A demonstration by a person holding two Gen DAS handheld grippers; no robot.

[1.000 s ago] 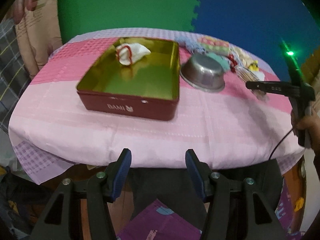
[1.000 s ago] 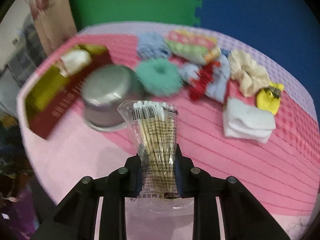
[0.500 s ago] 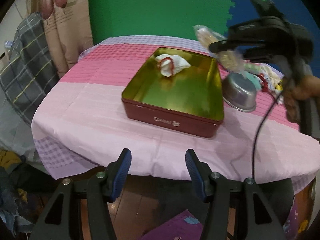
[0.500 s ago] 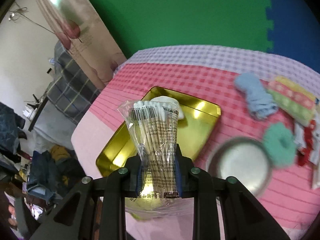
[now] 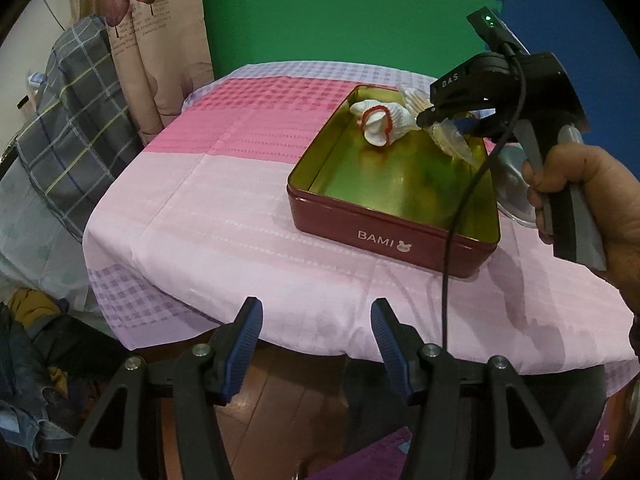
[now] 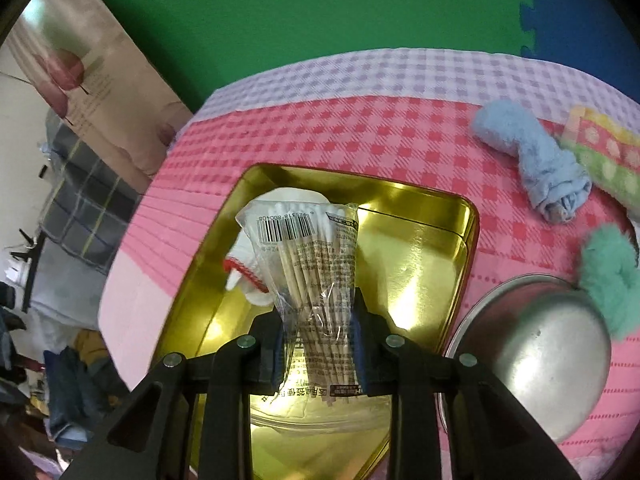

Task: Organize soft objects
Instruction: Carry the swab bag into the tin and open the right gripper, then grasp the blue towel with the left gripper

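Observation:
A red tin (image 5: 400, 240) with a gold inside (image 6: 416, 264) stands on the pink cloth. A white cloth with red trim (image 5: 380, 122) lies in its far corner and shows behind the bag in the right wrist view (image 6: 248, 276). My right gripper (image 6: 318, 342) is shut on a clear bag of cotton swabs (image 6: 312, 256) and holds it over the tin; the left wrist view shows the right gripper (image 5: 448, 120) above the tin's far right part. My left gripper (image 5: 316, 344) is open and empty, off the table's near edge.
An upturned steel bowl (image 6: 532, 348) sits right of the tin. Beyond it lie a teal fluffy ring (image 6: 608, 276), a rolled blue cloth (image 6: 536, 168) and a striped green-and-pink cloth (image 6: 604, 152). A plaid cloth (image 5: 60, 120) and a curtain (image 5: 160, 40) are left of the table.
My right gripper has carried the cotton swab bag from the table's right side, past the bowl, to over the tin and lower into it. My left gripper has swung left and stayed open.

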